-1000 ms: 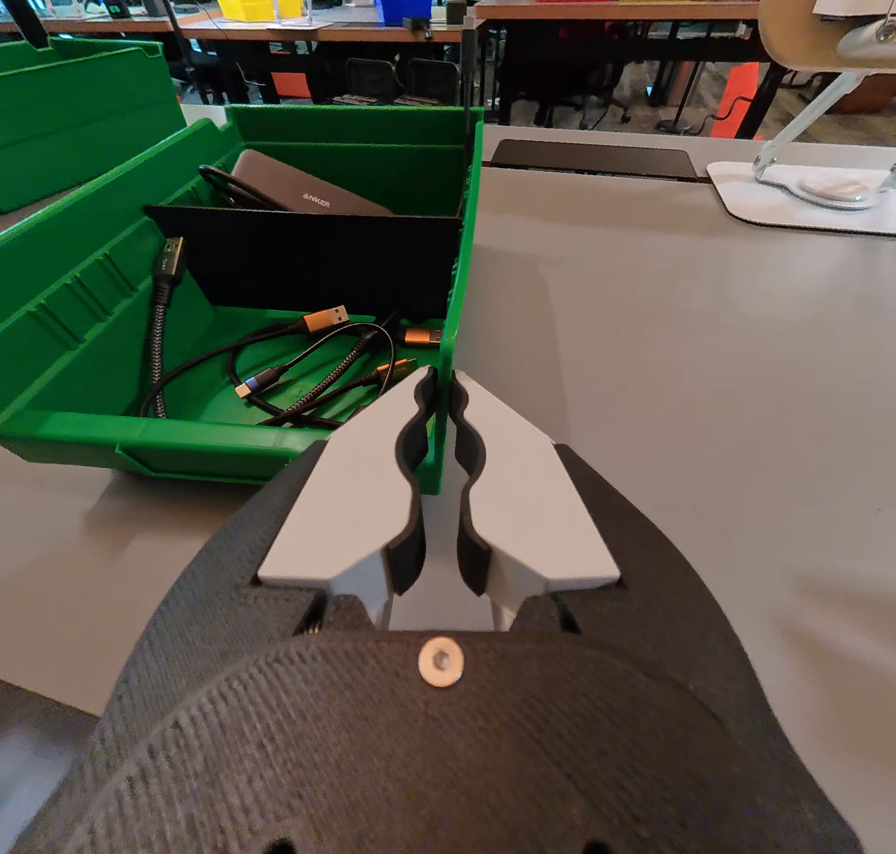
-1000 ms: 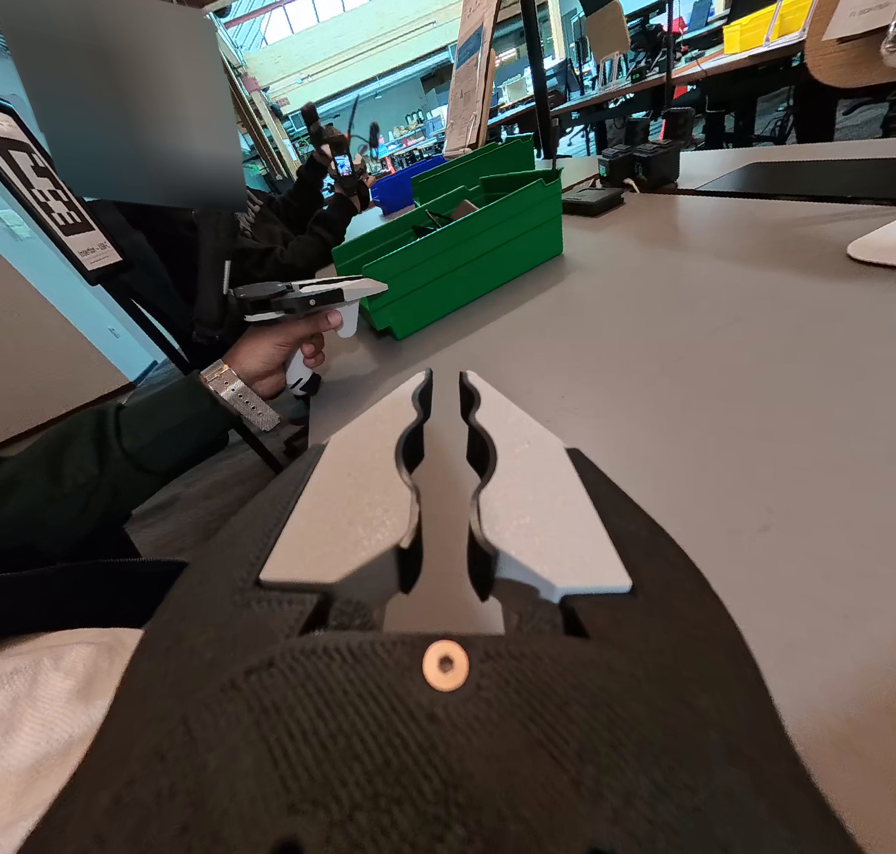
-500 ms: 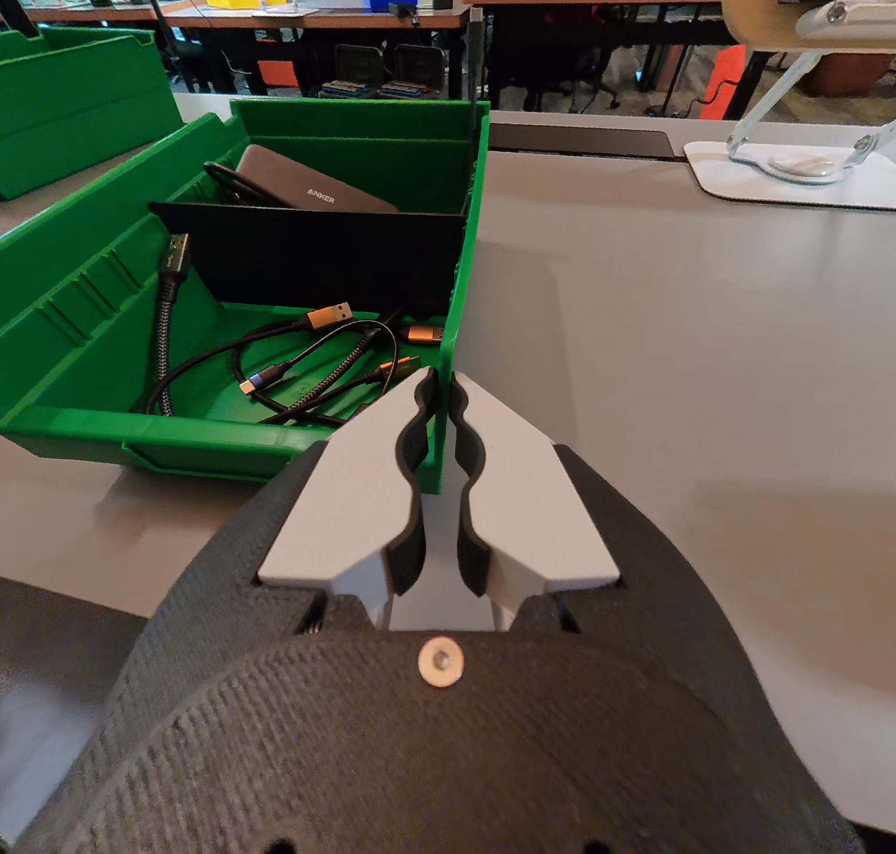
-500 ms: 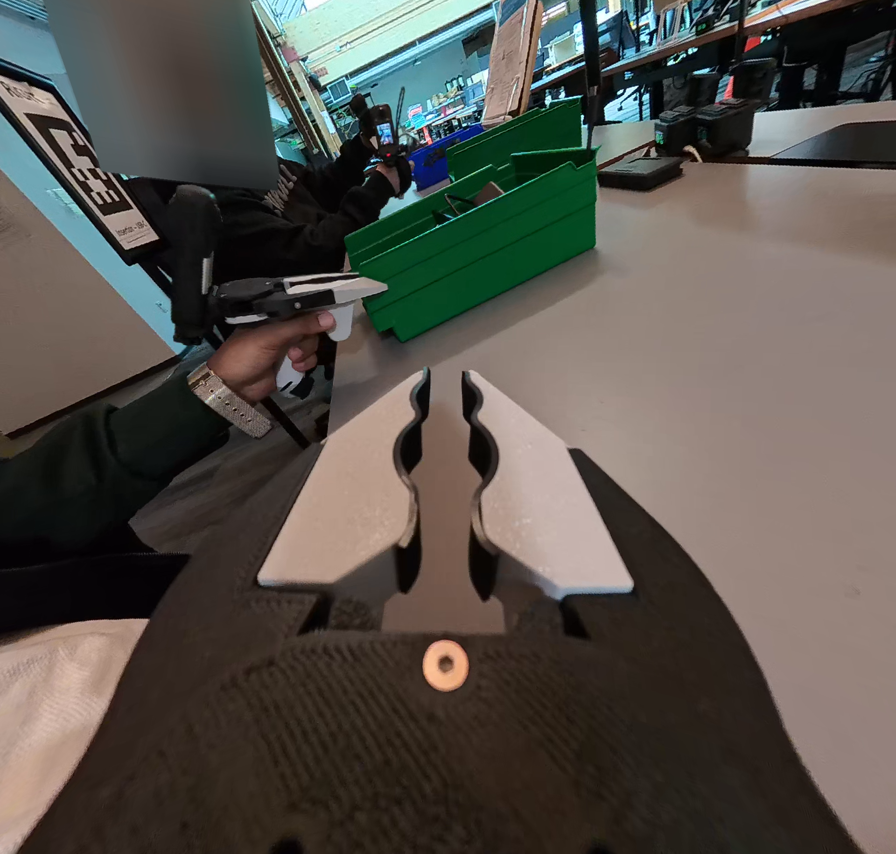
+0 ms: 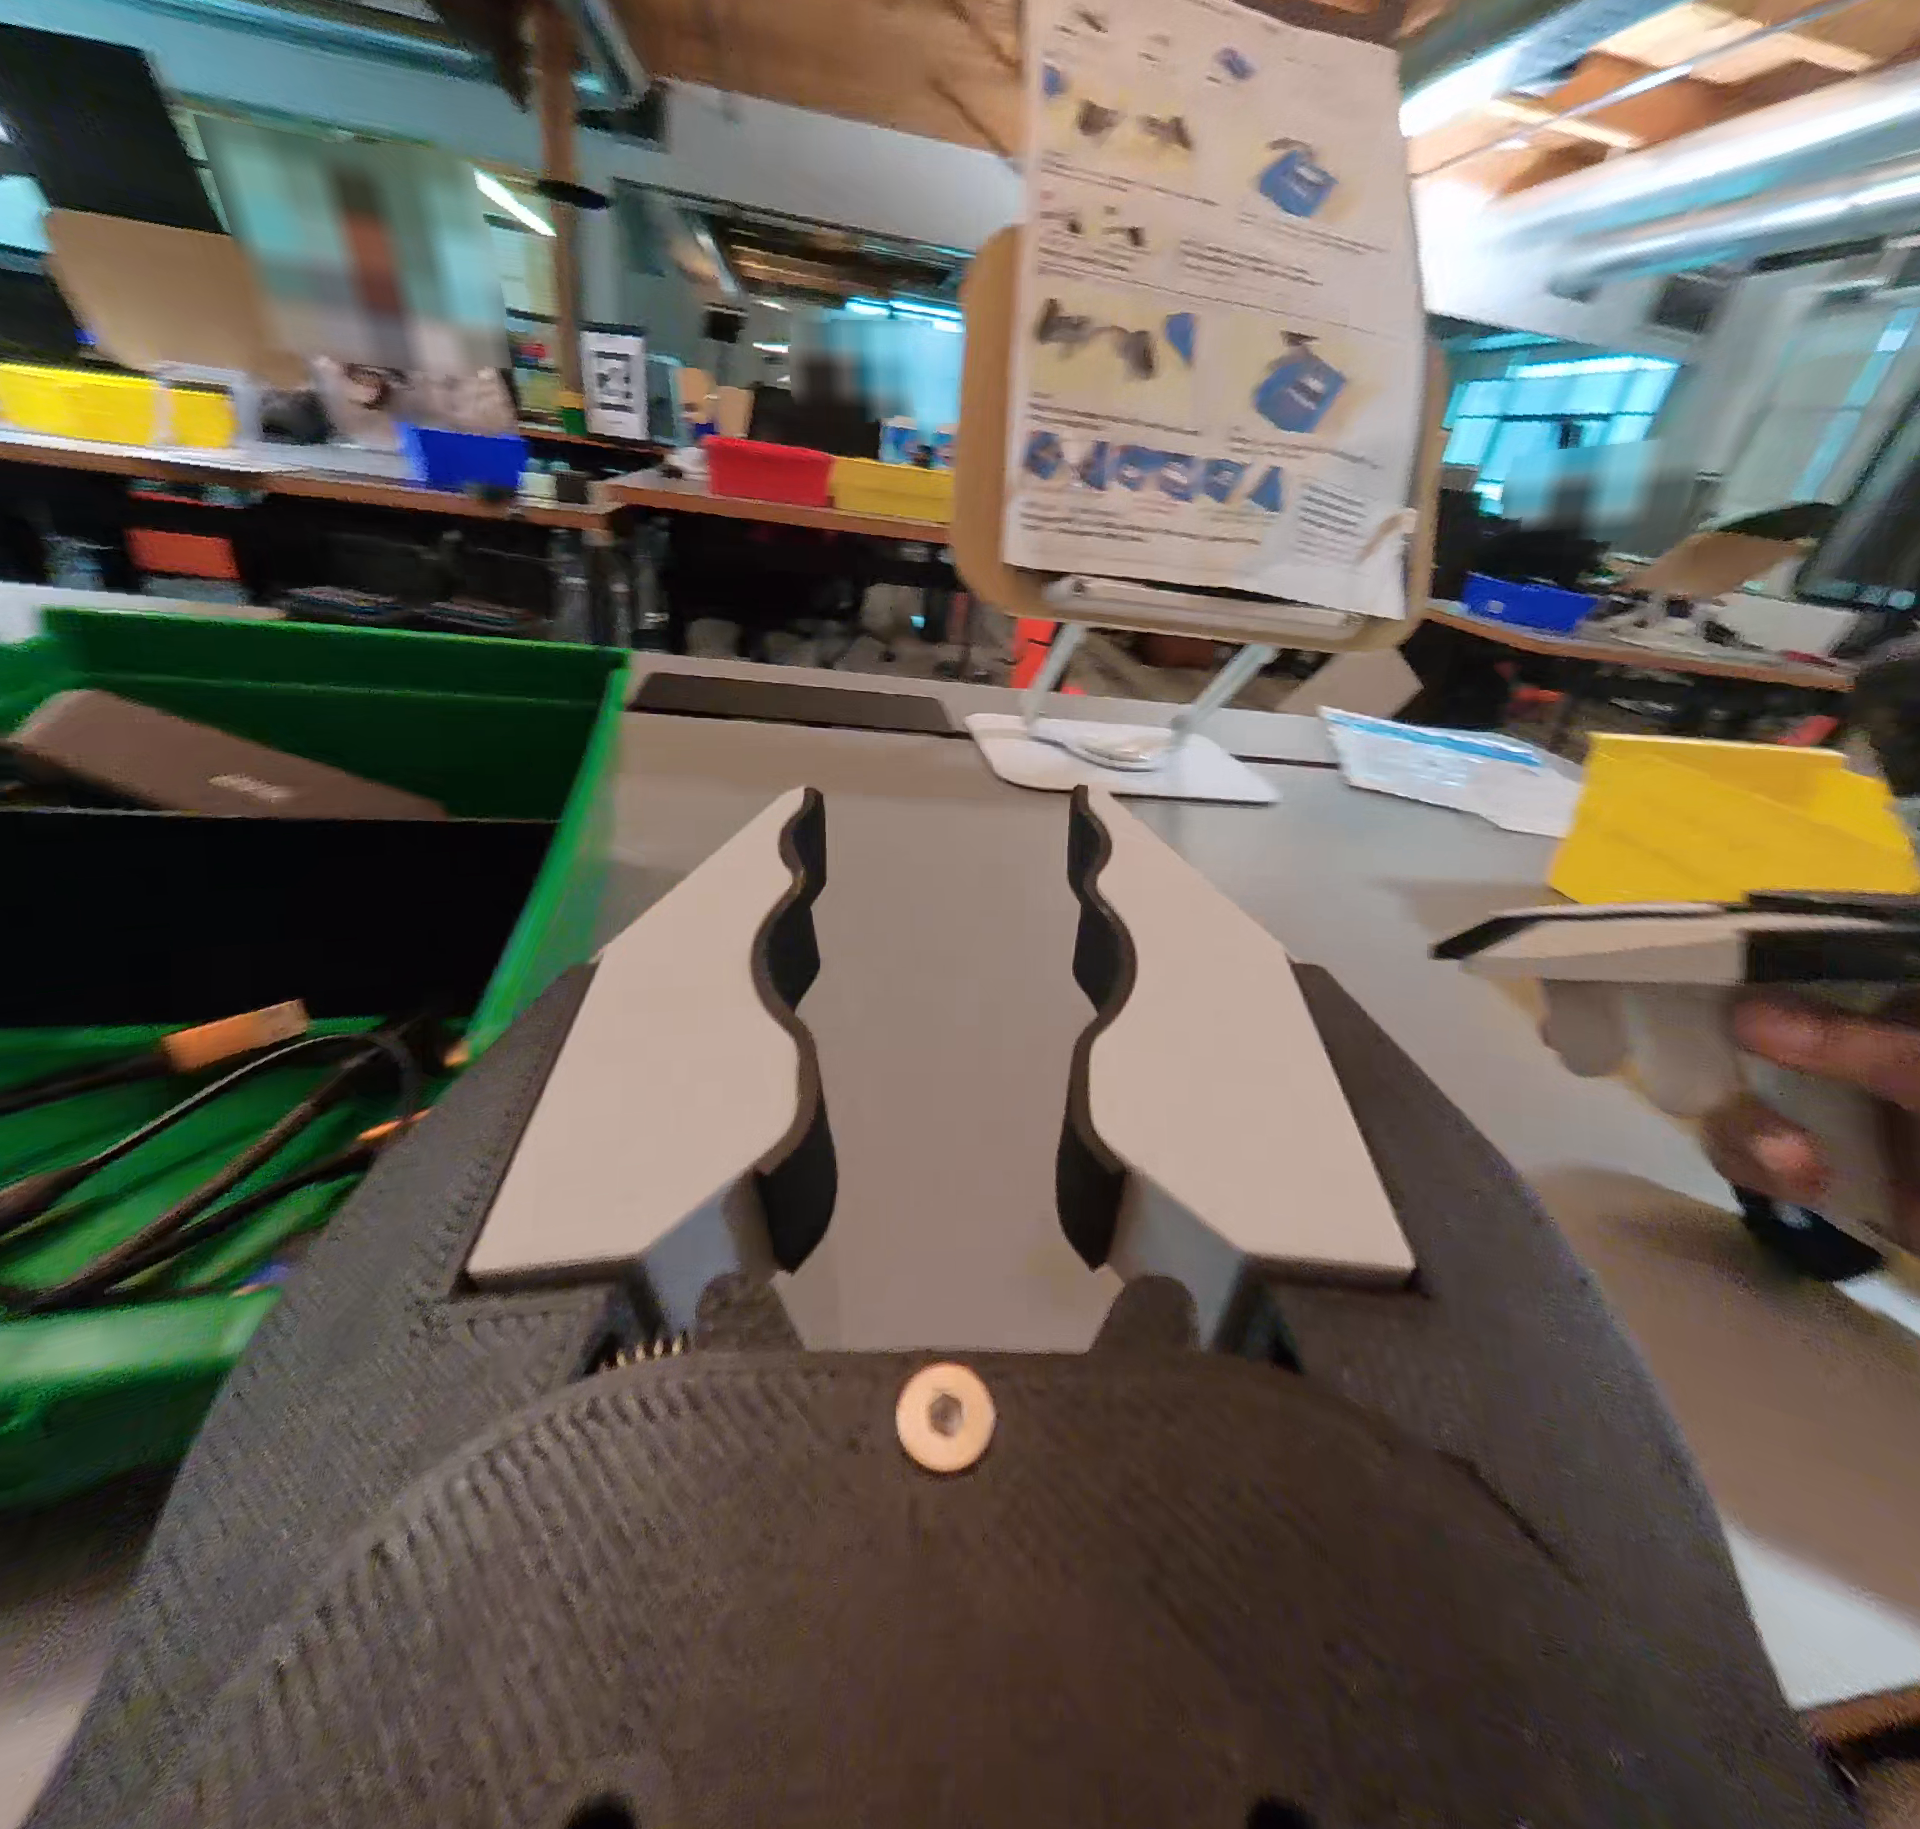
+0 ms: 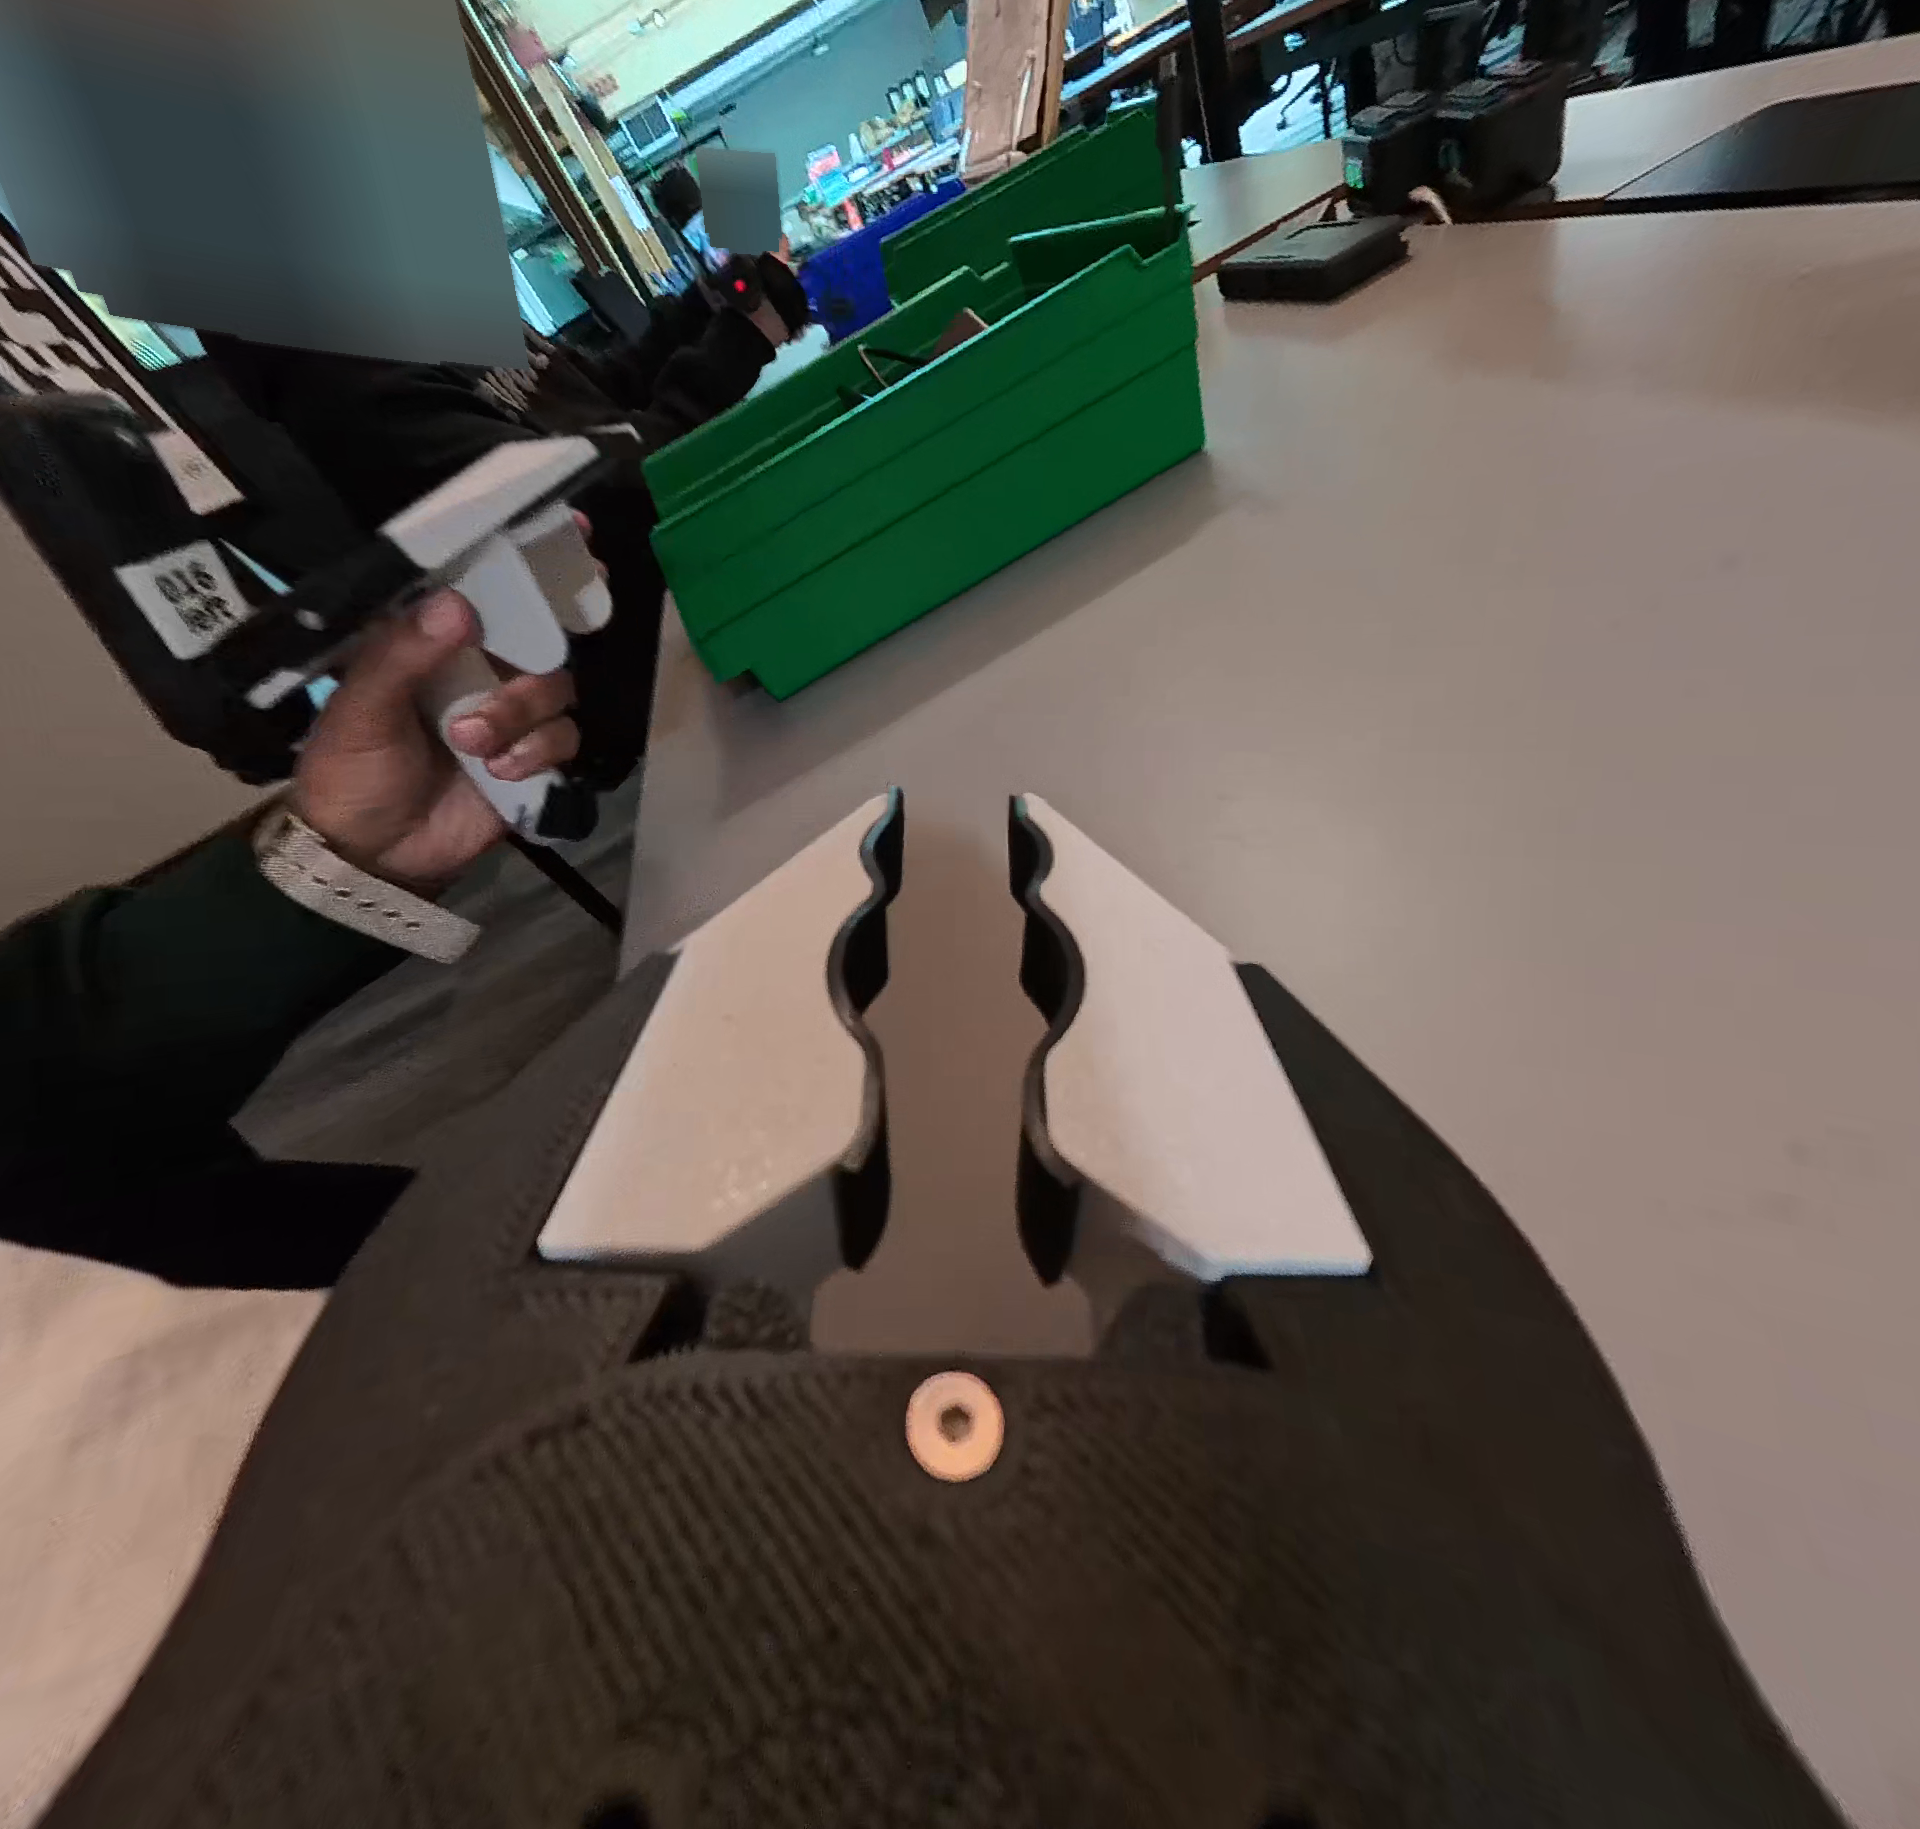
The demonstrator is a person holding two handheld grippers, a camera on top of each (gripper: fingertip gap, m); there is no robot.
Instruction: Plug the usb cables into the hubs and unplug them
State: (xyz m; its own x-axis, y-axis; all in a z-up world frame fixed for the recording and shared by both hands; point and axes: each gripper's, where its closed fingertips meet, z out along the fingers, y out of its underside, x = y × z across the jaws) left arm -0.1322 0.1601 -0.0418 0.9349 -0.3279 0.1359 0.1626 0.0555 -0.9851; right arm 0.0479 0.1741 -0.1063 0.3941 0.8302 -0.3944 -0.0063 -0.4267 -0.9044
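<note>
Several black braided usb cables (image 5: 197, 1135) with orange plugs lie in your green plastic bin (image 5: 540, 865), far left; dark grey slab hub (image 5: 208, 771) behind the black divider. Left gripper (image 5: 940, 813): fingers spread, empty. Right gripper (image 6: 954, 808): fingers parted, empty. Grab one plug by its shell, squarely, before lifting.
</note>
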